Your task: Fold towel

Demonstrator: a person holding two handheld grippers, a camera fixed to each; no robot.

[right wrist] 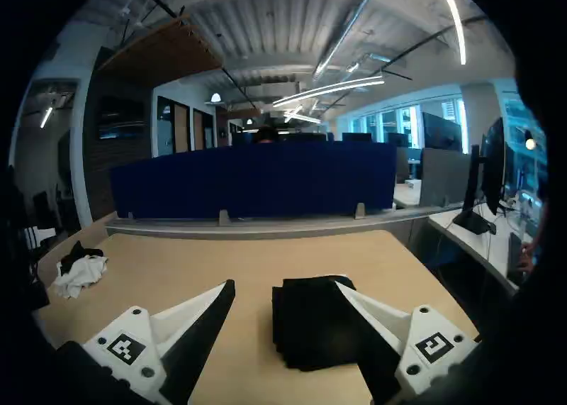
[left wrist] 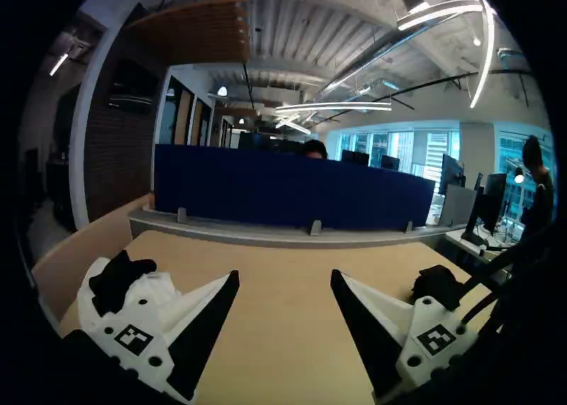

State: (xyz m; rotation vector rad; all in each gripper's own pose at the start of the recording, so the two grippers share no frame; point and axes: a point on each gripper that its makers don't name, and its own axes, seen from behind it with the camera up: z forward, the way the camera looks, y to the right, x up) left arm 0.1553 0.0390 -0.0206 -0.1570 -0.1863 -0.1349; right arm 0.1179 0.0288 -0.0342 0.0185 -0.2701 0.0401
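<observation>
Desk (right wrist: 234, 259): pale wood, with a blue partition (right wrist: 262, 178) along its far edge.

Black towel (right wrist: 308, 323): lies flat by the desk's near edge, right of middle. It looks already folded into a layered stack.

It sits straight ahead of the right gripper (right wrist: 285, 286), whose fingers are spread wide with nothing held. The towel's far edge falls between the tips. Its right side runs under the right finger.

The long axis seems to run near-to-far, but the finger hides the right edge, so this is not certain. I judge the right gripper the nearer.

Crumpled cloths (right wrist: 79, 272): white with black, at the desk's left edge, well apart from the towel.

Left gripper (left wrist: 284, 273): also spread and empty, over bare desk.

Layer count is unclear. Whether the finger touches the towel cannot be told.
</observation>
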